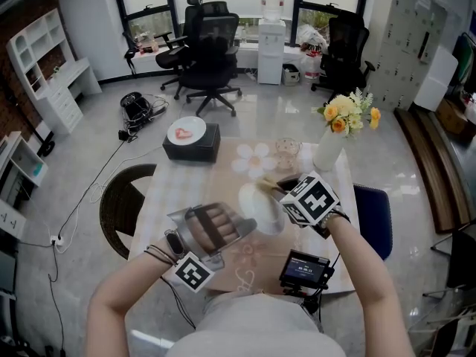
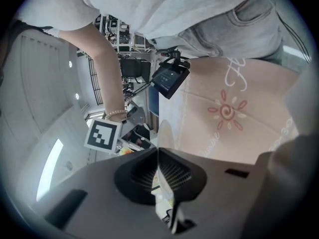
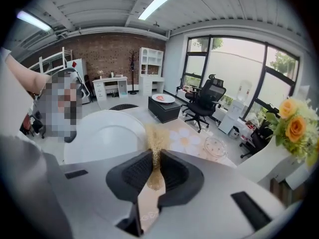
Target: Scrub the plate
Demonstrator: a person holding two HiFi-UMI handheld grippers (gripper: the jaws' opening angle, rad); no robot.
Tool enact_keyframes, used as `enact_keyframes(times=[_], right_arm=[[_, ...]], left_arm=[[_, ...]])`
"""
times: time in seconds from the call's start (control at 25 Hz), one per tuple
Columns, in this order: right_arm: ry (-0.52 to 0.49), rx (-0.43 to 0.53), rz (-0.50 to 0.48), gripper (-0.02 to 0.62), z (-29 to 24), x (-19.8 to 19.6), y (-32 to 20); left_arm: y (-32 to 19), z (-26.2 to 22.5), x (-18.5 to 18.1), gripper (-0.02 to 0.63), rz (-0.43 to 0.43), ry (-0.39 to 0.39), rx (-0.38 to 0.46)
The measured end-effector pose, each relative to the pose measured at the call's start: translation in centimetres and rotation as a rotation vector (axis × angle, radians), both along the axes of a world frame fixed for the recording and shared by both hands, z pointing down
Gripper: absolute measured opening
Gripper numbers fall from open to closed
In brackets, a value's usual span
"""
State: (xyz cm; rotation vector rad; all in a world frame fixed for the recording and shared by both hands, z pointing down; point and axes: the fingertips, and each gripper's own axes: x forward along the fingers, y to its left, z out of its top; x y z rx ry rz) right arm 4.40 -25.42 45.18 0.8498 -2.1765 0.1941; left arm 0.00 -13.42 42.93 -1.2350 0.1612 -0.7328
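Main risk, as a judgement: losing the round white ceramic plate (image 1: 260, 210) out of the left tool (image 1: 239, 226), pinched as it is by only a thin stretch of rim and held in the air above the pale patterned desk (image 1: 167, 199), resting on nothing. Likely cause: pressing too hard with the straw-coloured bristle scrubber (image 1: 266, 186), or scrubbing far from the pinched edge and so levering the smooth glaze round or out of the ribbed pads. Dropped from there, probably chipped or broken on the desk. Second risk: swinging wide and knocking the tall white vase of yellow flowers (image 1: 331, 146) or the small clear glass bowl (image 1: 287, 152), set near, just beyond the plate. Third: twisting the scrubber's flat tan handle inside the right tool (image 1: 281, 190) under sideways load.

Left tool closed tight on the plate's rim, seen edge-on as a thin white line between the pads in the left gripper view. Right tool clamped on the scrubber's handle, bristles poking past the jaw tips by the plate's edge; actual contact not certain.

Plate itself: plain white, glossy, shallow, with a broad rim round a flat well, face turned toward the right tool. No food marks or suds visible; too little detail to call it clean.
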Motion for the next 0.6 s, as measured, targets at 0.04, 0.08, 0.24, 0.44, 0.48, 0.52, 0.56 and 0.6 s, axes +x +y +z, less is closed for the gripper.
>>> enact_keyframes(times=[0.04,0.08,0.24,0.44,0.48,0.52,0.56,0.6], right_arm=[[0.007,-0.007,0.005,0.051,0.3,0.2,-0.1],[0.013,-0.013,0.010,0.051,0.6,0.4,-0.2],[0.013,-0.019,0.033,0.051,1.0,1.3,-0.4],[-0.066,0.020,0.009,0.051,-2.0,0.4,1.0],[-0.087,0.031,-0.010,0.051,-2.9,-0.1,1.6],[-0.106,0.041,-0.036,0.051,-3.7,-0.7,2.3],[-0.123,0.049,-0.067,0.051,-4.4,-1.3,3.1],[-0.137,0.055,-0.101,0.051,-5.0,-2.0,4.0]], left_arm=[[0.0,0.0,0.0,0.015,-0.001,0.000,0.000],[0.0,0.0,-0.1,0.015,-0.001,0.000,0.001],[-0.2,0.2,-0.2,0.015,-0.005,-0.003,0.001],[-0.1,0.5,-0.3,0.015,-0.006,-0.016,-0.008],[-0.2,0.5,-0.3,0.015,-0.006,-0.017,-0.009],[-0.2,0.5,-0.3,0.015,-0.008,-0.016,-0.012],[-0.2,0.5,-0.3,0.015,-0.009,-0.013,-0.017],[-0.3,0.5,-0.2,0.015,-0.011,-0.011,-0.023]])
